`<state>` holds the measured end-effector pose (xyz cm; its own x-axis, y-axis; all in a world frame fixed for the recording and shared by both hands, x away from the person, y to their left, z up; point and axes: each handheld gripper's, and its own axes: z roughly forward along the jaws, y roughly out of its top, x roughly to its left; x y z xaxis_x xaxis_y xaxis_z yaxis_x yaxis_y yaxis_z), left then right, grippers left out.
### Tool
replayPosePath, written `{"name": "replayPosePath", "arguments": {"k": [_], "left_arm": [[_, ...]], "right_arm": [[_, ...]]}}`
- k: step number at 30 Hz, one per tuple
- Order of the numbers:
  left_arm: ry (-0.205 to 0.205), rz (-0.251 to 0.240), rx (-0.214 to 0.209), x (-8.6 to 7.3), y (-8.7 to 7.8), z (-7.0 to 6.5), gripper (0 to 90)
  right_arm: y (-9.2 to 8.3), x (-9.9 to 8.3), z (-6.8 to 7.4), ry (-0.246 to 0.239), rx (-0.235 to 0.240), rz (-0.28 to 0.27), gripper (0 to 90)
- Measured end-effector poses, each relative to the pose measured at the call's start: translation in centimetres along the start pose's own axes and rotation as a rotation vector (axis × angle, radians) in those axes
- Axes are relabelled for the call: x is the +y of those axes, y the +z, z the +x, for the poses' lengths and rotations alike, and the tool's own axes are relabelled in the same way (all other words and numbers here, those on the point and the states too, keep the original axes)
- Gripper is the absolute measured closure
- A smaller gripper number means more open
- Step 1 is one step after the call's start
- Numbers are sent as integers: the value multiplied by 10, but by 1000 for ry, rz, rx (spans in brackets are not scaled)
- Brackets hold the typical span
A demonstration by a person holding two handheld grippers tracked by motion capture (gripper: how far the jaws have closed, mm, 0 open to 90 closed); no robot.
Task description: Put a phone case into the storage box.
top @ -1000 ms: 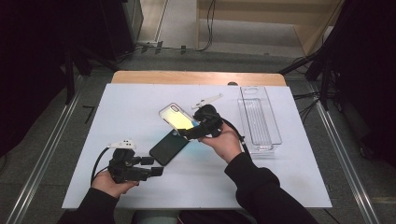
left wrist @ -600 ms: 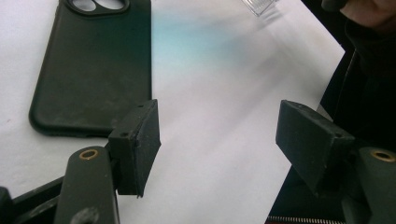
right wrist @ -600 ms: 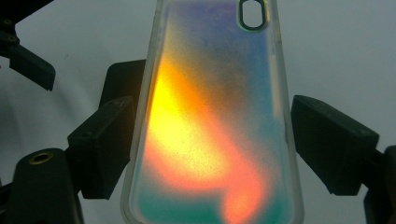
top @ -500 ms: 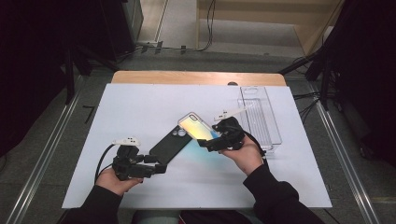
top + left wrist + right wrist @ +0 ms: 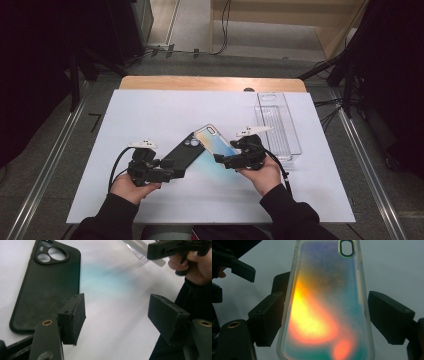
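An iridescent clear phone case (image 5: 214, 141) hangs tilted above the white table, camera hole at its far end. My right gripper (image 5: 223, 159) is shut on its near part. In the right gripper view the case (image 5: 324, 302) runs up between both jaws of that gripper (image 5: 324, 320), which press its long edges. A black phone case (image 5: 182, 155) lies flat on the table beside it. My left gripper (image 5: 172, 169) sits at the black case's near end, open. In the left gripper view the black case (image 5: 45, 282) lies left of the left jaw, with bare table between the jaws of the gripper (image 5: 120, 315).
A long clear plastic tray (image 5: 277, 125) lies at the right of the white table sheet (image 5: 150, 115), just beyond my right hand. A wooden strip (image 5: 210, 83) edges the far side. The held case casts a teal glow (image 5: 105, 275) on the table.
My right gripper has carried the iridescent case to the right and a little nearer, away from over the black case. My left gripper has edged right toward the black case, which has not moved.
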<state>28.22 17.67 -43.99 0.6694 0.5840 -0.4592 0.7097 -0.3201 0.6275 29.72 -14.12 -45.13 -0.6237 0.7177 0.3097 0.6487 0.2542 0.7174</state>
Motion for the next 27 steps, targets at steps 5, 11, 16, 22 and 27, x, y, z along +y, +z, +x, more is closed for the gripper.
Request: {"name": "replayPosePath", "arguments": {"k": [5, 11, 16, 22, 27], "left_arm": [[-15, -12, 21, 8, 5, -1, 305], [-38, -8, 40, 15, 10, 2, 277], [-61, -23, 54, 19, 12, 3, 276], [-82, -37, 63, 28, 15, 4, 276], [-135, -17, 64, 35, 21, 6, 291]], "right_arm": [[5, -5, 2, 24, -11, -17, 151], [13, -10, 6, 43, -36, -24, 150], [19, -13, 11, 56, -45, -41, 151], [24, -13, 16, 78, -57, -64, 150], [28, -13, 19, 95, -69, -84, 151]]}}
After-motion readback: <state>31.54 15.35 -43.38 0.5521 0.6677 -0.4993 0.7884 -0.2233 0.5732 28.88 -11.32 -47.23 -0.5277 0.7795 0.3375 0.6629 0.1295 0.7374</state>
